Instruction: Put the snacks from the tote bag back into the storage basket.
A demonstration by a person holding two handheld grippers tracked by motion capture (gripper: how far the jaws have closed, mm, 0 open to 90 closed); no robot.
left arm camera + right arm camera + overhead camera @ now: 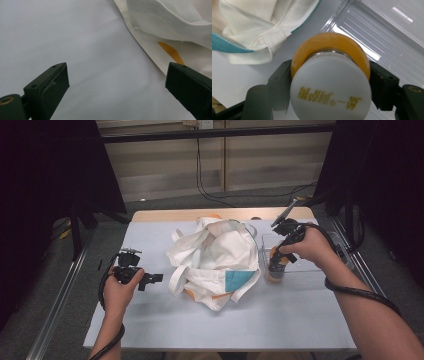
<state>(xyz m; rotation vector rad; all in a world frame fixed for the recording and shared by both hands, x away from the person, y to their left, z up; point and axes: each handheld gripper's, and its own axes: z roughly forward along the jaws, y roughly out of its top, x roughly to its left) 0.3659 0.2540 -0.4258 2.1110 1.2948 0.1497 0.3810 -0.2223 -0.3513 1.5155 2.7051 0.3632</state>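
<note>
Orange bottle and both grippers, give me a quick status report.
Right gripper shut on the orange bottle, white cap up, over the clear tray. Left gripper open, empty, beside the white tote bag. Nothing in the way.

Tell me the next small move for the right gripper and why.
Probably lift the bottle straight up out of the clear tray: the right gripper already clamps it on both sides, and the white bag lies beside it, while the left gripper waits open near the bag.
</note>
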